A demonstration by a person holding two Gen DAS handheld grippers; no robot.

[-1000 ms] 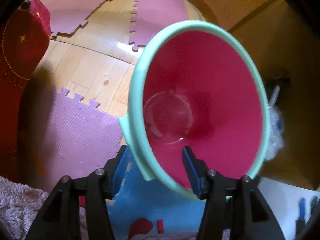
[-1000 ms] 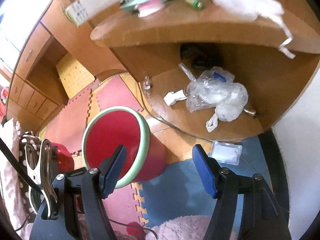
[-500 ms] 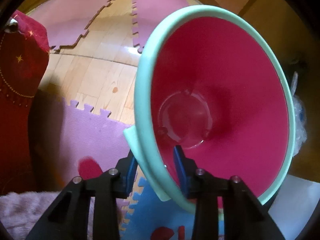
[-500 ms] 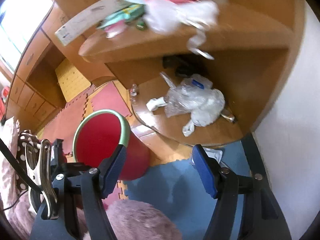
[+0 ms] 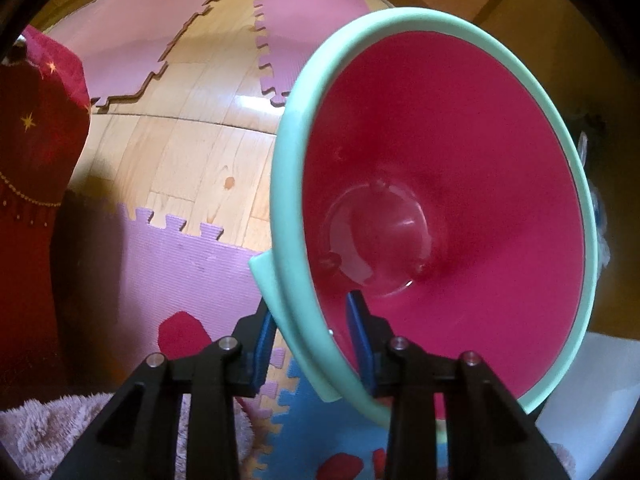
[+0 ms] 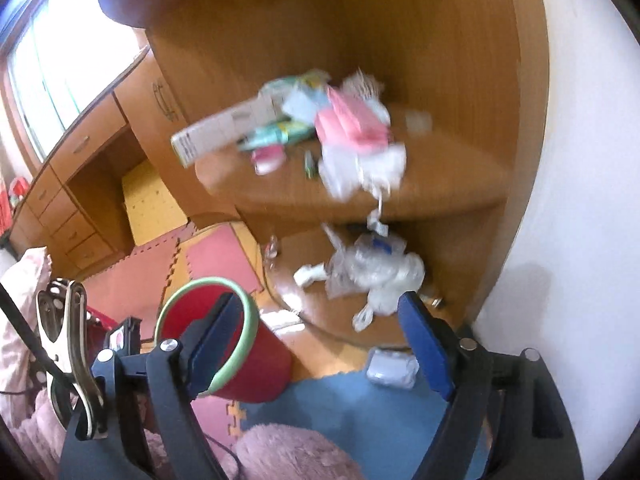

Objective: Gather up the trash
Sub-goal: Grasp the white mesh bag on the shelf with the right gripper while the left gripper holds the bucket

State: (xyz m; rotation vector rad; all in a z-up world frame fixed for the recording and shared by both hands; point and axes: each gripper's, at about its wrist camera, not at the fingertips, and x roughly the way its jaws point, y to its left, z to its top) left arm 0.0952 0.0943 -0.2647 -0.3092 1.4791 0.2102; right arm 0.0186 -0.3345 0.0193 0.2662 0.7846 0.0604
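Observation:
A red trash bin [image 5: 440, 200] with a mint-green rim stands tilted on the floor, nothing inside it. My left gripper [image 5: 312, 328] points down and is shut on the bin's near rim, one pad outside and one inside. In the right wrist view the same bin [image 6: 256, 364] sits at lower left. My right gripper [image 6: 320, 308] hangs in the air, its jaws opening with nothing between them. Beyond it, a crumpled clear plastic bag [image 6: 372, 272] lies on the low shelf. Blurred packets and a pink pack [image 6: 352, 120] clutter the upper shelf.
A clear plastic container [image 6: 390, 366] lies on the blue mat by the shelf foot. Foam mats [image 5: 176, 264] and bare wood floor surround the bin. Red starred cloth [image 5: 36, 140] is at left, a fluffy rug [image 6: 288, 452] near me, a white wall [image 6: 580, 200] at right.
My left gripper closed onto the bin's rim and the bin tipped a little. My right gripper rose and tilted up, bringing the upper shelf to mid-view, and its jaws widened.

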